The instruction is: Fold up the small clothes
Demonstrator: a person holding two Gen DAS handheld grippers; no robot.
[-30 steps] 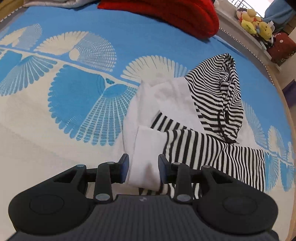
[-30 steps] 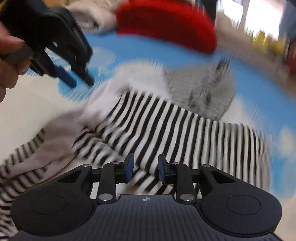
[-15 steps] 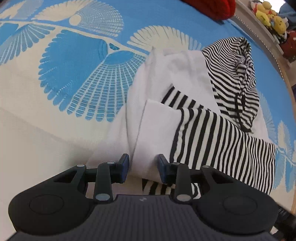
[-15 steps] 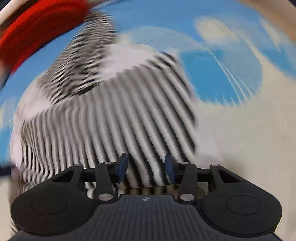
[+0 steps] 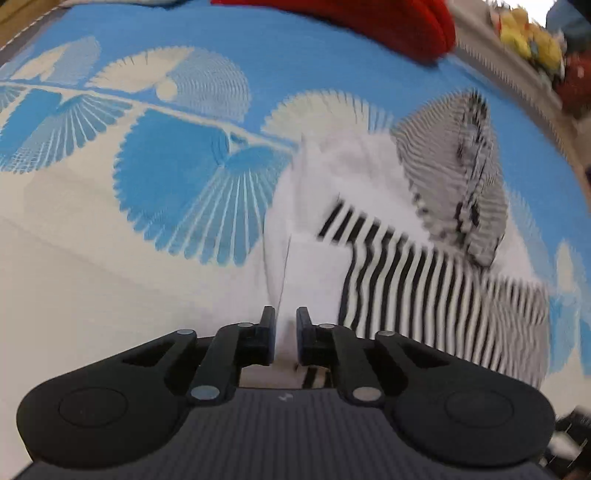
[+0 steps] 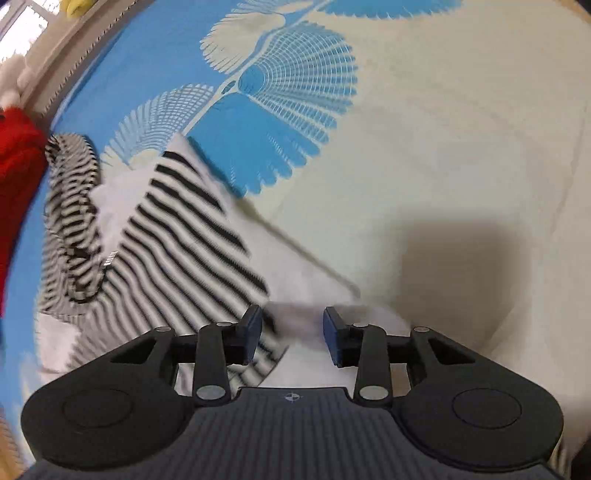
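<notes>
The small striped hooded top (image 5: 413,266) lies on the bedspread (image 5: 110,288), toward its right side in the left wrist view, where the blue fan pattern meets the plain cream part. Its hood (image 5: 454,173) points toward the far edge, near the red blanket (image 5: 369,18) at the far edge. A white panel of the top (image 5: 314,273) is folded over the black-and-white stripes.

The left gripper (image 5: 285,325) points steeply down at the near edge of that white panel. Its jaws are closing, and a ridge of white cloth stands between them; a second ago they stood well apart with the cloth lying loose in the gap. Now the gap is narrow and the pads appear to pinch the fabric. The view of the garment is much the same as a second ago, only blurred on the right.

The right gripper (image 6: 291,332) has changed more. A second ago it looked across the striped body with the other tool and a hand in the upper left of its view; now the view is rolled round, so the red blanket (image 6: 14,177) sits at the left and the cream part of the bedspread (image 6: 461,166) fills the right. Its jaws are opening, wider than before, over the near white hem of the top (image 6: 303,317). The cloth lies below the gap; the pads do not press on it.
</notes>
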